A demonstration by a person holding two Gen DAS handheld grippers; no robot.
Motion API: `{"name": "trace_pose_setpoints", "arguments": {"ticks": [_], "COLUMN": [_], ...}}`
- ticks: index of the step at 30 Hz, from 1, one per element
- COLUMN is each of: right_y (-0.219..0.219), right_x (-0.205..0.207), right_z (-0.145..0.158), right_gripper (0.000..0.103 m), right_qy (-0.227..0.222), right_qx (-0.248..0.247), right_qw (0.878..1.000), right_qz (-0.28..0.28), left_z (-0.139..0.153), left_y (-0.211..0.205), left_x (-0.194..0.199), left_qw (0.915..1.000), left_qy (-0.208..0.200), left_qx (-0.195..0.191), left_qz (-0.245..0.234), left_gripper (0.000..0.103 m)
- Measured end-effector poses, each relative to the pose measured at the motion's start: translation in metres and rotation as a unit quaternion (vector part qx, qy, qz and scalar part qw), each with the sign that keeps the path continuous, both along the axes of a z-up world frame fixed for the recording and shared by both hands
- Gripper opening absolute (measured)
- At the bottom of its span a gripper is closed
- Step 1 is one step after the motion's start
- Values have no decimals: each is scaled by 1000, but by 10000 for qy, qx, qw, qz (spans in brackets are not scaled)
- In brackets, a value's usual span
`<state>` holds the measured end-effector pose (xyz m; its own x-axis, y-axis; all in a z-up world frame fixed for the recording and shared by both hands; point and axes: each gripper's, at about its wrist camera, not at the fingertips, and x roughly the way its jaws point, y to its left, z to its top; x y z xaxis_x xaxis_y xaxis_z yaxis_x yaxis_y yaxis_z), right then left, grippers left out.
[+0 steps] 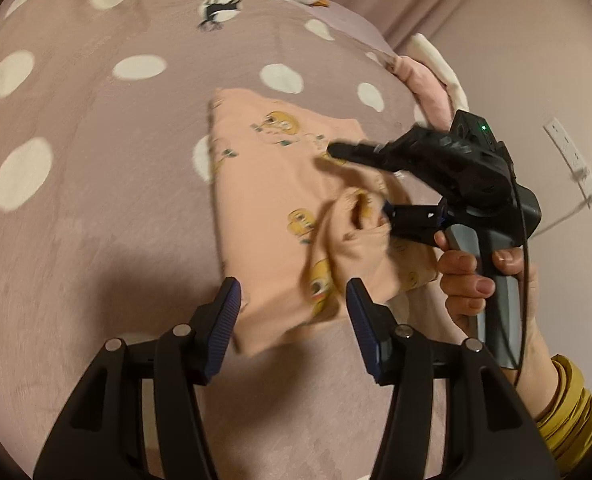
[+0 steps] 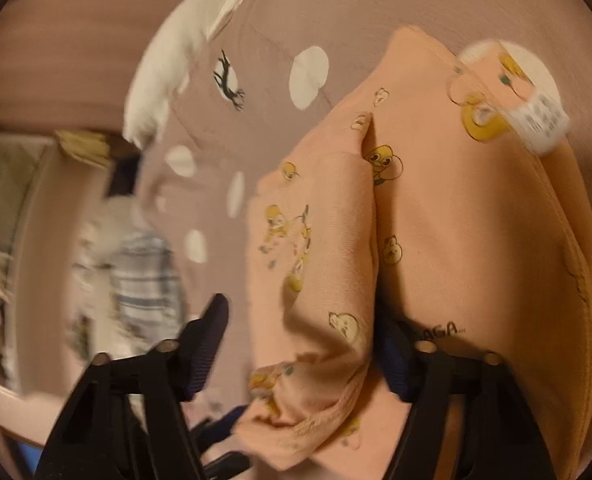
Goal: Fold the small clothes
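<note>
Fabric of a peach garment (image 1: 271, 216) is seen between the spread jaws of the right tool (image 1: 360, 184), though a firm pinch cannot be told. The left tool (image 1: 293, 312) is held half open and empty just above the garment's near edge. The garment is laid on a spotted pink bed (image 1: 95, 160).

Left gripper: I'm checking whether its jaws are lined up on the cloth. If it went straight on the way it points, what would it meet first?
Most likely the near corner of the peach garment, which lies between and just beyond the open left gripper. Depth is unclear.
</note>
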<state>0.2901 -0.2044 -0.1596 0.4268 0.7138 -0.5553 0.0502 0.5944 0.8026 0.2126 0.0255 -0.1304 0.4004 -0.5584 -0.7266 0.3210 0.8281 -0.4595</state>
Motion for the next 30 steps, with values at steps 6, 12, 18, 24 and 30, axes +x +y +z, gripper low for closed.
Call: {"name": "trace_pose_setpoints", "arguments": {"ticks": [6,12,18,24,30], "right_y": [-6,-40,-61,-77,-79], "right_x": [5,1,14,21,-14], "right_z": [9,53,27,-3,47], "right_gripper": [12,12,12,16,18], "right_qy": [-162,-815,-503,-86,-779], "right_qx": [-632,-868,-1270,-900,-2283], "right_qw": [9979,9929,9904,9952,9663], "right_qz": [-7,-73,-220,-373,-896], "left_z": [2,2,-3,-1,5], "left_y": [12,10,-6,-30,-46], "left_x": [-7,-5,0,6,9], "left_qw": [9998,9998,9999,9998,9997], "left_qy": [76,94,139,67,-127], "left_qx": [-40,-43,3,128,62], "left_qz": [153,188,58,-127,-193], "left_gripper": [54,55,55,55,54]}}
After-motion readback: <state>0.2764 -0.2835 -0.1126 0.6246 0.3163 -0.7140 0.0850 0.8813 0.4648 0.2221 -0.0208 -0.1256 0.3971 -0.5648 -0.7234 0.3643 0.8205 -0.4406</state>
